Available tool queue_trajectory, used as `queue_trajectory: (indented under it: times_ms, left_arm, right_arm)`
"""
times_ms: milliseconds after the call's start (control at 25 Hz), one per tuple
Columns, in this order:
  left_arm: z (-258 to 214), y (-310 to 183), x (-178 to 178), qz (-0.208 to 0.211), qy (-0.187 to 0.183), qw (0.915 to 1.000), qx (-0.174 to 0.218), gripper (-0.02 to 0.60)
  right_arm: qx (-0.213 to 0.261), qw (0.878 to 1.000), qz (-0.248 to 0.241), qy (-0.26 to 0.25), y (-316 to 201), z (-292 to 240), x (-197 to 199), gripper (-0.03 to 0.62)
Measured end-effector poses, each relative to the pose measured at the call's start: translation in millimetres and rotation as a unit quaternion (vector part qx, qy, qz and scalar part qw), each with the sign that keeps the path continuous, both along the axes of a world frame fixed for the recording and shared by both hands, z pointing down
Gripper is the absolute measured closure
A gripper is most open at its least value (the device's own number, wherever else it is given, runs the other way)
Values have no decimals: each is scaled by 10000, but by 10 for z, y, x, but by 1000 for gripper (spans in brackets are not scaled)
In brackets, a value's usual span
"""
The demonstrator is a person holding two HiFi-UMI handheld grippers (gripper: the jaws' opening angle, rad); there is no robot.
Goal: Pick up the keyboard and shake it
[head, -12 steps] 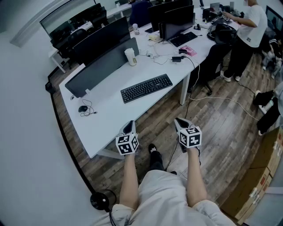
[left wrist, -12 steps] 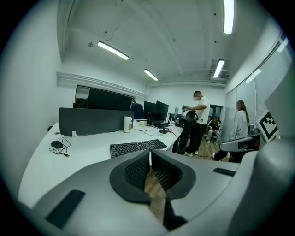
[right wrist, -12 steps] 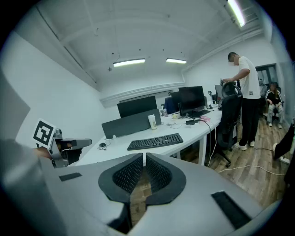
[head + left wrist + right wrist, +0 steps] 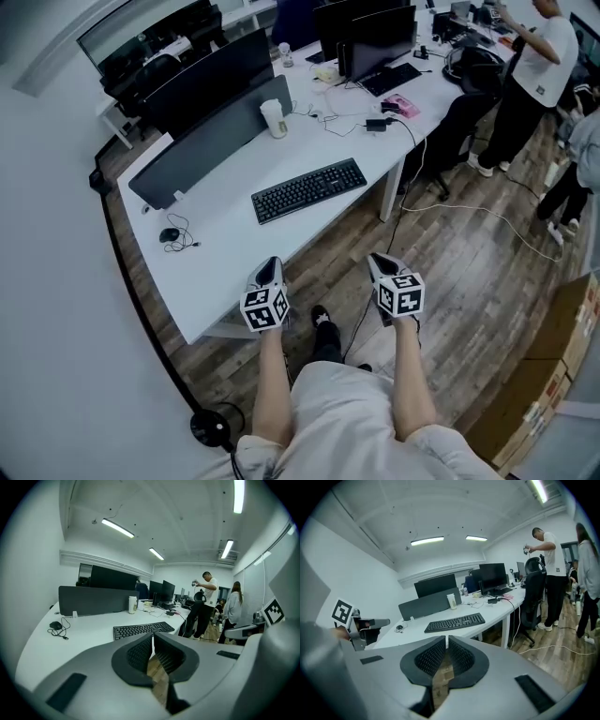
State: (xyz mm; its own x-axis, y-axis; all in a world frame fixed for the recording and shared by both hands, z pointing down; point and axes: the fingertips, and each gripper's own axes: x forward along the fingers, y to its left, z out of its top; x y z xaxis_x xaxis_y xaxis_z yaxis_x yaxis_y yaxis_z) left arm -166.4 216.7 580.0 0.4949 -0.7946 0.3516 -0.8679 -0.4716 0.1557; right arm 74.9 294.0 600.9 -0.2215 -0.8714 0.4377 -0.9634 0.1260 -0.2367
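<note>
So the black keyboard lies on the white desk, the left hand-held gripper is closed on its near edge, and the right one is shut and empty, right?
No: the left hand-held gripper is shut on nothing, short of the keyboard, as the left gripper view shows. The keyboard does lie on the white desk, and the right hand-held gripper is shut and empty.

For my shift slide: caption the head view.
Left gripper and right gripper, shut and empty, face the white desk; black keyboard lies untouched.
</note>
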Motion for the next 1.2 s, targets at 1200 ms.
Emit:
queue_trajectory:
  times_ms: [1200]
  left_arm:
    - [404, -2860, -677, -591, 791, 9947, -297, 557]
  right_arm:
    - [-162, 9963, 750, -389, -2609, 360, 325, 543]
